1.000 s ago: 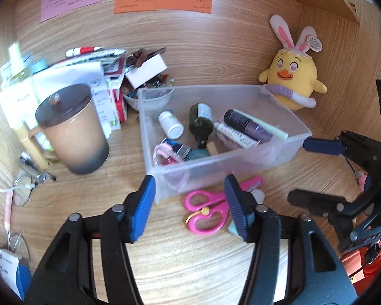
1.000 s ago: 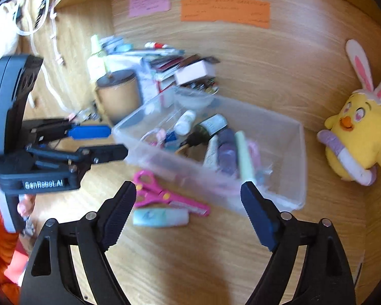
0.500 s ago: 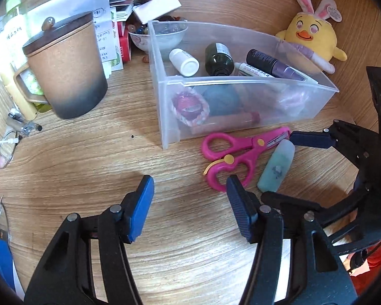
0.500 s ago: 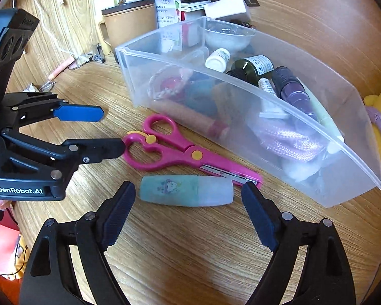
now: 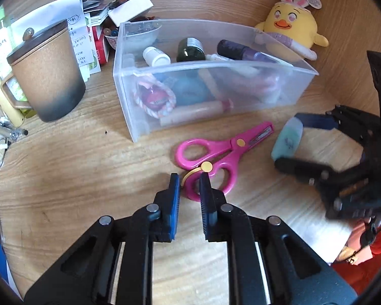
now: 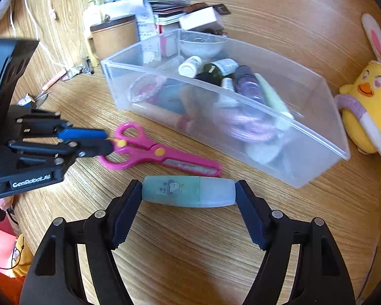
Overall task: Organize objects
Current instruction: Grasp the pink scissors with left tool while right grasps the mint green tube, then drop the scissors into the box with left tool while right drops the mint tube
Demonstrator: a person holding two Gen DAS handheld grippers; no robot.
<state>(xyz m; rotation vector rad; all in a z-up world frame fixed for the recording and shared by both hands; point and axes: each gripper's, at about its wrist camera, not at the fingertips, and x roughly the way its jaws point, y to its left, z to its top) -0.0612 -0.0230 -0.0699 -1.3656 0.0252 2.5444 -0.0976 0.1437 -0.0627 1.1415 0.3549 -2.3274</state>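
Pink scissors (image 5: 216,157) lie on the wooden desk in front of a clear plastic bin (image 5: 241,96) that holds bottles and tubes. My left gripper (image 5: 189,181) has closed on the rim of the near scissor handle loop; it also shows in the right wrist view (image 6: 101,141). A pale teal tube (image 6: 189,191) lies crosswise on the desk. My right gripper (image 6: 188,190) has its fingers touching both ends of the tube, gripping it lengthwise. The tube also shows in the left wrist view (image 5: 287,141).
A brown lidded mug (image 5: 45,73) stands left of the bin, with stacked papers and boxes (image 5: 94,17) behind it. A yellow plush chick (image 5: 289,25) sits right of the bin. Glasses and small items (image 5: 2,137) lie at the left desk edge.
Both grippers came down and forward toward the desk. The left jaws narrowed onto the scissor handle. The right jaws closed in on the ends of the teal tube.
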